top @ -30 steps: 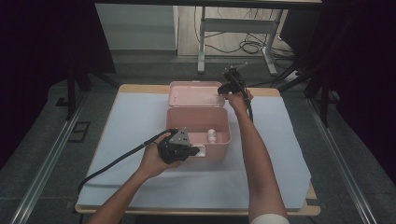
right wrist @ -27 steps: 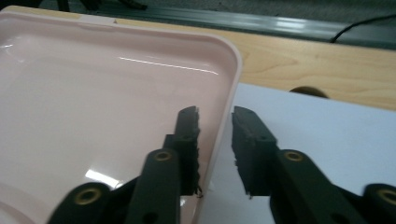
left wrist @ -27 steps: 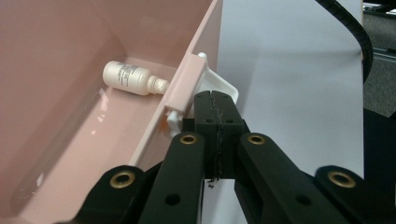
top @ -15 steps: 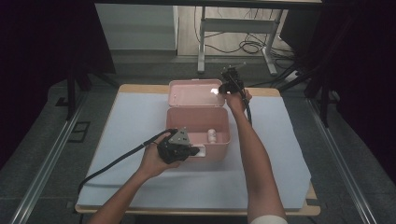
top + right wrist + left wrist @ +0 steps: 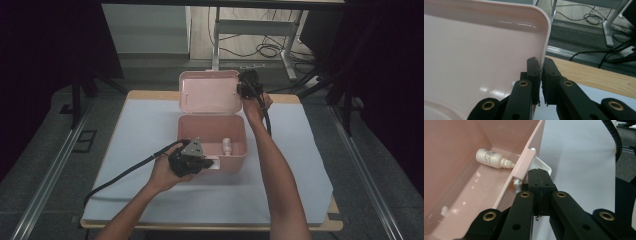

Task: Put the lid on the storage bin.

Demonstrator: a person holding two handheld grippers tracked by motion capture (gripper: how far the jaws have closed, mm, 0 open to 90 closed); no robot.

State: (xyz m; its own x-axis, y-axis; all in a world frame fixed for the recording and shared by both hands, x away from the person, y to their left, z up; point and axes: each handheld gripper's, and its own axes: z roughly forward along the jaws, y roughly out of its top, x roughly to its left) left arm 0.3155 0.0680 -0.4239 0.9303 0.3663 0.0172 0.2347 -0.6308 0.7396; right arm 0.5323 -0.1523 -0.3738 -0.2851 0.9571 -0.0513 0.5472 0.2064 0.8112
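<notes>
Right gripper view: gripper (image 5: 540, 82) pinching lid (image 5: 474, 50)

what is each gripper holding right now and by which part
The right gripper pinches the side edge of the pink box's open lid. The left gripper is shut against the white latch on the box's front wall.

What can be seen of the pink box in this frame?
The pink box looks like glossy plastic with rounded corners. It stands open on the table's pale sheet, its lid raised at the far side. A small white bottle lies inside on the floor. The left gripper is shut beside the white latch on the front wall; the right gripper pinches the lid's edge.
</notes>
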